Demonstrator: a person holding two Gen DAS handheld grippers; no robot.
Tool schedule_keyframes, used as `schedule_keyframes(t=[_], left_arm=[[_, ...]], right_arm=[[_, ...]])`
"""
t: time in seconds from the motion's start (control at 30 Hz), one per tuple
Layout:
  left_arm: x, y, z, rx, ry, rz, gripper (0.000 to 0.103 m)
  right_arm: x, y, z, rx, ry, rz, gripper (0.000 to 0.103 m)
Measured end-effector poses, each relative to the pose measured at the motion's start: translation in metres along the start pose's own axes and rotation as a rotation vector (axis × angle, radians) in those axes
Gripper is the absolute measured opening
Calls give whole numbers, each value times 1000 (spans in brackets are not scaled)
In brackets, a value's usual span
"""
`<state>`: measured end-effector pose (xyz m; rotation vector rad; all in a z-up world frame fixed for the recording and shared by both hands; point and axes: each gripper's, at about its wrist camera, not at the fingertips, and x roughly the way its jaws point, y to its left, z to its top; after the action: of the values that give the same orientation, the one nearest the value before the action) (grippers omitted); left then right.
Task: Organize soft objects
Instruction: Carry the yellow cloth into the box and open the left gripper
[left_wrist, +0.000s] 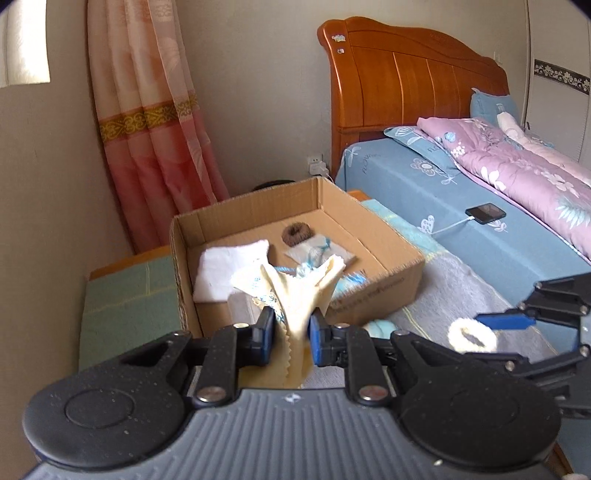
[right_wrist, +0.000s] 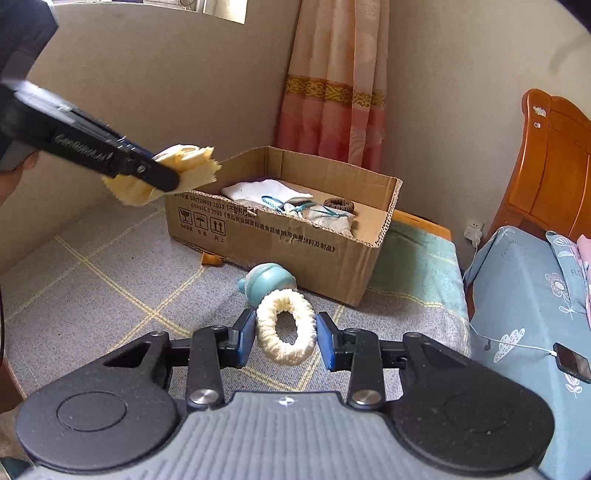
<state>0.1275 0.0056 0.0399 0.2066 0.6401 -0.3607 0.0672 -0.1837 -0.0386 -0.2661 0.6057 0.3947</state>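
The left claw is clenched on a pale yellow cloth, held up in the air just in front of the cardboard box. The cloth is thin, light and floppy, so pinching a bunched fold, as here, probably holds it best.

The right claw is grasping a cream scrunchie by its two sides, above the grey blanket. It looks soft and squashy (and likely very light).

In the box lie one white cloth, one small pouch with blue string and one brown scrunchie. One teal soft toy sits on the blanket beside the box.
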Motion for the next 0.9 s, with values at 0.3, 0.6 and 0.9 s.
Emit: schedule_keyframes(t=[0.3,0.6,0.9], left_arm=[[73,27,57,5,14,37,18],[111,36,64,-23,-18,144,89],[58,32,35,-40,19,147,97]], right_arm=[[-3,-5,12,-29,-27,-8,41],[1,-18,27,-27,-38,-8,41],[13,-27,57,-42,-63,-17,41]])
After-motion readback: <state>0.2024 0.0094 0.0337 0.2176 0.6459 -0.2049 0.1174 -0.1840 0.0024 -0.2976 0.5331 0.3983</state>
